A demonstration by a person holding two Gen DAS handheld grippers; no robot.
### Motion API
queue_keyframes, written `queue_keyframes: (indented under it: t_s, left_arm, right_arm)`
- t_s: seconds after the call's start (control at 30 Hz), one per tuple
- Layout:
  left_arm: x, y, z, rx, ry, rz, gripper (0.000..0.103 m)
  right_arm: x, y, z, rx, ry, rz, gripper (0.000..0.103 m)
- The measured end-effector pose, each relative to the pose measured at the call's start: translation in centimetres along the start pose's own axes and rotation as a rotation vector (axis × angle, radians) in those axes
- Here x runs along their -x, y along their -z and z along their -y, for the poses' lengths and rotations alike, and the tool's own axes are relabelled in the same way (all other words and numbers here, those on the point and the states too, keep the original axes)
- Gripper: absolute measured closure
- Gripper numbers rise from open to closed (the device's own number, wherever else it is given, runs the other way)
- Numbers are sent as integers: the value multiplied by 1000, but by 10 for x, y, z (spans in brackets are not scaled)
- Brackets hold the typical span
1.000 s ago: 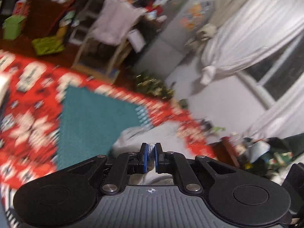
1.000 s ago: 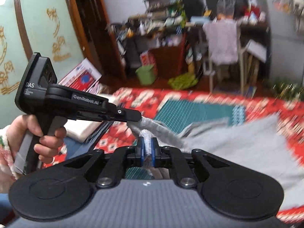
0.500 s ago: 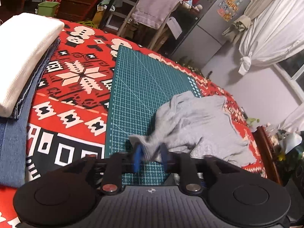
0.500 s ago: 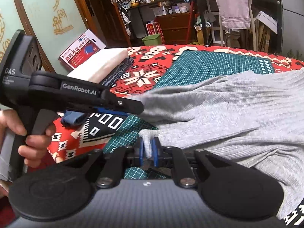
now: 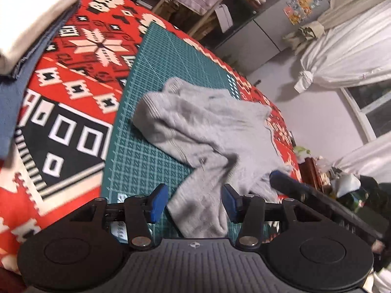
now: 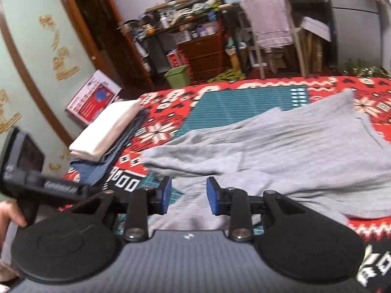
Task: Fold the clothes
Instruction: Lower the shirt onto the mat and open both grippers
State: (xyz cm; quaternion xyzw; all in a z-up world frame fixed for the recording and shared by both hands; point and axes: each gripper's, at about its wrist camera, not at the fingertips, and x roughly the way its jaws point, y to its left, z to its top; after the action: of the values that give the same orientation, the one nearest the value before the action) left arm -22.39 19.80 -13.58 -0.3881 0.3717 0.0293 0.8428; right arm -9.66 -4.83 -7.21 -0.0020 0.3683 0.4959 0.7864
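Room layout, both wrist views. A pale green wall panel with gold ornament (image 6: pixel 36 56) and dark brown wooden trim occupies 9 to 10 o'clock in the right view. A cluttered dark wooden shelf unit (image 6: pixel 195 31) stands at 12 o'clock, a small green bin (image 6: pixel 178 75) before it. In the left view, white gathered curtains (image 5: pixel 342 48) (knotted low) hang at 2 o'clock beside a dark window (image 5: pixel 374 105); a grey refrigerator with stickers (image 5: pixel 276 22) stands at 1 o'clock.

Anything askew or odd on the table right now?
The grey sweater lies crumpled and bunched, half on the green cutting mat, half off onto the red patterned cloth. Both tools, left and right, are open above it.
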Motion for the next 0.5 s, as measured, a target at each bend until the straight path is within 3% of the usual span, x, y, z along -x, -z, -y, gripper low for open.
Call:
queue_keyframes:
  t_s: [0.13,0.23,0.4,0.47,0.5]
  left_arm:
    - [3,9,23,-122,12,-13,55]
    - [-6,19,41,-224,-22,-39,54]
    - [-30,27,53,-287,-105,-79,54]
    - [-38,28,57,-308,-148,-84,58]
    - [-41,28,57,-308,-166,-87,67]
  right_arm:
    - [0,4,10,-24,16,-5,68]
    - [-3,7,11,-28,20,-18,68]
    - [-4,5,8,-10,22,-21,68]
    - [-4,3,7,1,28,-20,68]
    - [-4,2,7,4,30,-19,68]
